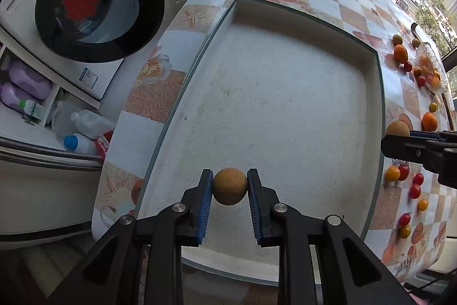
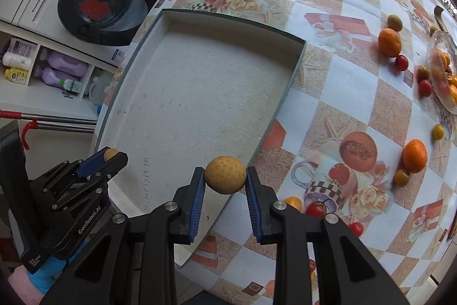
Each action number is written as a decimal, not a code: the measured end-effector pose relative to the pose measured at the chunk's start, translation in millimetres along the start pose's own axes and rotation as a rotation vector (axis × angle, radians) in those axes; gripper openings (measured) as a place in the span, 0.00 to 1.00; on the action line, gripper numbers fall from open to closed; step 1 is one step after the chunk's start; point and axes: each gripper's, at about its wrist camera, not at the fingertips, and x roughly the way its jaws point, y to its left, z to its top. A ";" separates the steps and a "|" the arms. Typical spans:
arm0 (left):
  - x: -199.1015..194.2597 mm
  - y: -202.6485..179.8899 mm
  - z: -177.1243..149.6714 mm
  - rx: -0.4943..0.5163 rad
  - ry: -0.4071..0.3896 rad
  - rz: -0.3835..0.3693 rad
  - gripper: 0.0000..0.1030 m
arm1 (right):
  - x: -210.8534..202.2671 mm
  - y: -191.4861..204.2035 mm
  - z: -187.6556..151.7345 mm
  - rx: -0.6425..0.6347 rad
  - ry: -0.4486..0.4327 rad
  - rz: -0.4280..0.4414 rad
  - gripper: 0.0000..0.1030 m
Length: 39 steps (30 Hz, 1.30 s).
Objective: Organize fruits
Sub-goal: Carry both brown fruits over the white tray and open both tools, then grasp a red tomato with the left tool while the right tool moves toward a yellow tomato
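Note:
My left gripper (image 1: 230, 186) is shut on a small round brown fruit (image 1: 230, 186) and holds it above the near part of the shallow white tray (image 1: 285, 93). It also shows in the right wrist view (image 2: 110, 157). My right gripper (image 2: 225, 175) is shut on a round tan fruit (image 2: 225, 175) over the tray's right rim (image 2: 274, 130). It shows in the left wrist view (image 1: 400, 133) with its fruit (image 1: 397, 128). Oranges (image 2: 390, 42) (image 2: 415, 155) and small red and yellow fruits (image 2: 402, 62) lie loose on the patterned tablecloth.
A glass bowl (image 2: 442, 76) with fruit stands at the table's far right. A washing machine (image 1: 85, 13) and shelves with bottles (image 1: 25, 87) are left of the table. More small fruits (image 1: 400, 173) lie right of the tray.

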 end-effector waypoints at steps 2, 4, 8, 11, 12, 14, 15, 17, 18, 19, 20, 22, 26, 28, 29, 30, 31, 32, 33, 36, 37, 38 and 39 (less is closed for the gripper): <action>5.8 -0.1 -0.9 0.000 0.010 -0.004 0.25 | 10.7 7.8 6.6 -0.020 0.017 -0.008 0.30; 9.6 -1.0 -2.9 0.005 0.015 -0.004 0.25 | 20.0 14.6 11.9 -0.038 0.031 -0.019 0.30; 14.0 -3.8 -5.4 0.022 0.015 -0.001 0.25 | 36.7 18.9 21.8 -0.050 0.054 -0.038 0.30; 15.5 -5.4 -7.5 0.036 0.008 0.014 0.25 | 46.9 21.6 29.1 -0.054 0.063 -0.051 0.30; 16.7 -5.2 -7.3 0.040 0.010 0.015 0.25 | 49.3 22.4 31.2 -0.056 0.064 -0.054 0.30; 18.6 -5.1 -8.0 0.047 0.015 0.030 0.25 | 54.4 24.1 34.4 -0.063 0.067 -0.067 0.31; 20.0 -5.4 -8.4 0.052 0.020 0.038 0.26 | 56.8 24.8 36.0 -0.067 0.069 -0.074 0.31; 22.2 -5.7 -9.5 0.055 0.029 0.041 0.26 | 61.0 24.9 37.8 -0.072 0.077 -0.083 0.31; 22.2 -5.3 -10.1 0.055 0.027 0.043 0.31 | 63.0 25.3 38.4 -0.073 0.083 -0.085 0.31; 22.3 -5.6 -10.4 0.057 0.026 0.053 0.41 | 64.5 25.4 38.6 -0.072 0.090 -0.085 0.31; 21.8 -5.0 -10.8 0.055 0.020 0.061 0.72 | 64.1 22.4 37.9 -0.072 0.095 -0.083 0.34; 16.0 -3.9 -12.7 0.054 -0.024 0.074 0.84 | 66.5 24.4 40.0 -0.074 0.095 -0.069 0.51; 18.1 -2.8 -13.1 0.061 0.011 0.073 0.84 | 56.1 23.5 41.5 -0.058 0.058 -0.060 0.73; 16.9 -3.9 -12.6 0.065 0.020 0.065 0.84 | 47.7 19.1 43.1 -0.029 0.043 -0.038 0.80; 14.5 -5.7 -12.3 0.071 0.018 0.064 0.84 | 42.0 17.1 43.1 -0.015 0.030 -0.027 0.80; 11.8 -8.0 -12.1 0.079 0.014 0.062 0.84 | 36.6 14.6 43.2 -0.005 0.018 -0.020 0.81; 9.5 -10.4 -11.6 0.089 0.009 0.061 0.84 | 31.0 12.8 42.4 0.004 0.006 -0.019 0.82; 7.2 -13.5 -11.0 0.100 0.003 0.059 0.84 | 24.8 9.1 41.1 0.013 -0.006 -0.022 0.83; 4.5 -17.5 -10.4 0.111 -0.002 0.056 0.84 | 19.6 5.9 40.2 0.024 -0.016 -0.025 0.83; -3.5 -33.1 -4.1 0.142 -0.015 0.041 0.84 | 4.4 -12.2 31.8 0.071 -0.040 -0.032 0.83; -6.5 -40.0 -1.5 0.153 -0.020 0.036 0.84 | -0.5 -20.3 27.6 0.090 -0.047 -0.037 0.83; -9.8 -46.7 0.9 0.164 -0.027 0.030 0.84 | -5.9 -30.4 22.1 0.112 -0.055 -0.041 0.83; -13.1 -53.4 3.6 0.177 -0.034 0.020 0.84 | -10.4 -39.3 16.8 0.134 -0.061 -0.045 0.83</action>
